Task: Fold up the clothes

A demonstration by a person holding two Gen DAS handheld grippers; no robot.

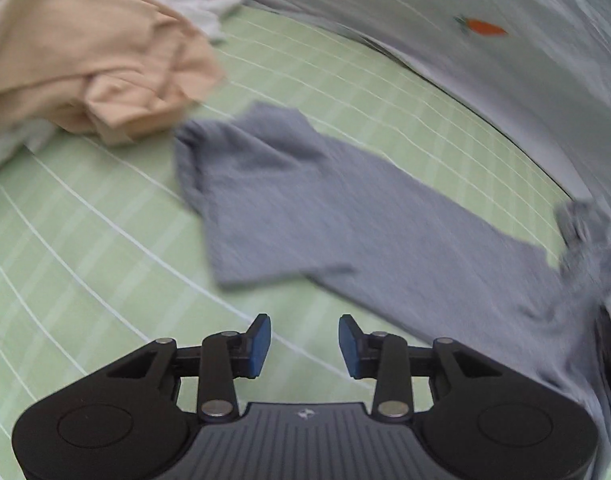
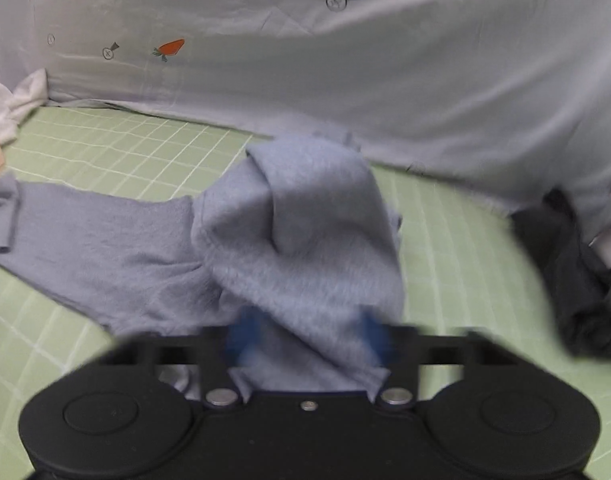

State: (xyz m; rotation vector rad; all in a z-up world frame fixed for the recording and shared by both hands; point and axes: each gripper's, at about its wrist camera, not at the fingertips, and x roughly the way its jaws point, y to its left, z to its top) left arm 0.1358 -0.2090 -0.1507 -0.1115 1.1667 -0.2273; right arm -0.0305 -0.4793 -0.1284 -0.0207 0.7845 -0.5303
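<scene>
**Grey garment half lifted on the green sheet**

The left gripper (image 1: 304, 346) hangs over the green checked sheet (image 1: 85, 248) with its blue pads apart and nothing between them. The grey garment (image 1: 305, 204) lies spread just beyond it, stretching to the right. The right gripper (image 2: 307, 338) has a bunched part of the grey garment (image 2: 301, 240) between its blurred blue pads, closed on the cloth. A beige garment (image 1: 85, 60) lies far left; a dark garment (image 2: 577, 280) lies right.
</scene>
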